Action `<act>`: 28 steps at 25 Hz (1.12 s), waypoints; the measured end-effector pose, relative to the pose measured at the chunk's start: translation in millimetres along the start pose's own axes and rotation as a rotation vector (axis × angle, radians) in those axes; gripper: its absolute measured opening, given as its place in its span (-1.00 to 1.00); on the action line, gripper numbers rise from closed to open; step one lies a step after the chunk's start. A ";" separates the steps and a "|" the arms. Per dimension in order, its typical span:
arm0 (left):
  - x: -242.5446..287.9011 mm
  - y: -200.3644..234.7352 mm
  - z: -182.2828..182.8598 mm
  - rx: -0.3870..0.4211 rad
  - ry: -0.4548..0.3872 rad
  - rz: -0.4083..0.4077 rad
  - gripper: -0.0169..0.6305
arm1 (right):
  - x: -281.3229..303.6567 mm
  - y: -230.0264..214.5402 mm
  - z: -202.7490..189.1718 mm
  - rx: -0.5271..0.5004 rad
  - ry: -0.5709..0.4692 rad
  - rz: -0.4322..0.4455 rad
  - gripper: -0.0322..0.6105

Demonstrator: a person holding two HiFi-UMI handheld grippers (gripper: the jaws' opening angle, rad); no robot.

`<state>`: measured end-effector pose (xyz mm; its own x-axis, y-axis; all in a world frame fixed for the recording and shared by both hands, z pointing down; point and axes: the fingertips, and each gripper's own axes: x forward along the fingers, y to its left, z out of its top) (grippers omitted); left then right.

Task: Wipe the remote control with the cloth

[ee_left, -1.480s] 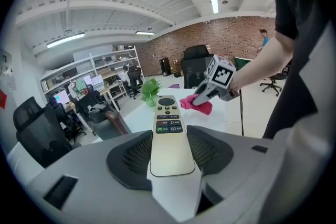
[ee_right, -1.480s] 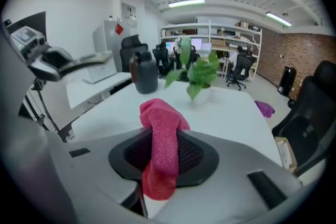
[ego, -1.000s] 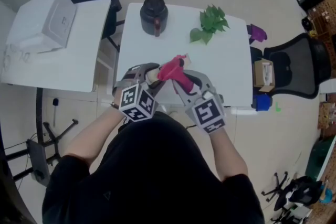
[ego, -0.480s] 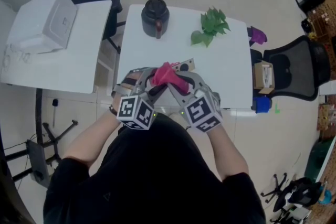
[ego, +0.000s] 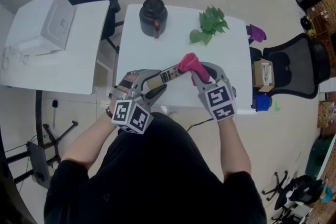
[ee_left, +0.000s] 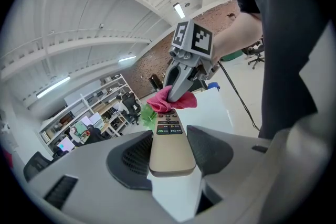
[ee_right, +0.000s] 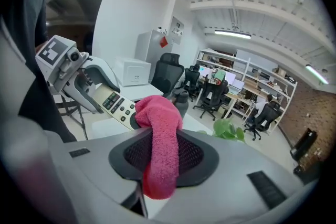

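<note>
Left hand-held gripper: jaws clamped on the near end of a slim beige plastic remote control, held over the white bench; button print too small to read; right hand-held gripper: jaws pinching a pink terry cloth, bunched against the remote's far end.

The white table in front of me carries a black kettle near its far left corner. A sprig of green leaves lies toward its far right, well apart from the kettle. To my left a second white table stands beside it, with a white boxy appliance resting on top.
</note>
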<state>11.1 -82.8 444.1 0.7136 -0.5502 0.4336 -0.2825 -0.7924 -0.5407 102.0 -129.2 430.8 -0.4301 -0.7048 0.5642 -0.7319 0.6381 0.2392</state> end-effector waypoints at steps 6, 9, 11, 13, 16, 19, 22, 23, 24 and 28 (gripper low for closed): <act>0.7 3.1 -4.3 -0.035 0.007 0.008 -0.30 | -16.7 4.3 22.0 0.015 -0.062 -0.001 -0.59; 2.6 7.5 -6.9 -0.057 0.015 0.016 -0.30 | -26.2 47.1 52.9 -0.020 -0.128 0.121 -0.59; 3.5 8.2 -5.5 -0.049 0.016 0.016 -0.30 | -24.3 78.2 63.0 -0.053 -0.138 0.221 -0.59; 4.3 6.6 -1.6 -0.026 0.011 0.013 -0.30 | -18.7 98.9 64.5 -0.080 -0.124 0.278 -0.59; 3.1 3.5 3.9 0.005 -0.003 0.015 -0.30 | -13.5 107.6 60.8 -0.089 -0.097 0.298 -0.59; -1.1 1.9 6.5 0.012 -0.019 0.020 -0.30 | -14.0 94.5 54.1 -0.075 -0.082 0.272 -0.59; -3.7 0.6 8.5 0.018 -0.033 0.020 -0.30 | -13.5 71.6 45.9 -0.047 -0.072 0.219 -0.59; -4.4 0.0 8.9 0.020 -0.036 0.019 -0.30 | -12.9 63.4 43.0 -0.040 -0.069 0.198 -0.59; -5.3 -0.8 9.3 0.021 -0.040 0.018 -0.30 | -12.2 55.2 39.8 -0.033 -0.065 0.177 -0.59; -8.3 -3.3 11.8 0.025 -0.054 0.018 -0.30 | -8.7 24.2 24.3 0.020 -0.051 0.115 -0.59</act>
<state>13.7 -72.5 433.8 0.7422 -0.5485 0.3850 -0.2797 -0.7756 -0.5659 75.1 -115.1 412.5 -0.5377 -0.6423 0.5462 -0.6865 0.7096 0.1587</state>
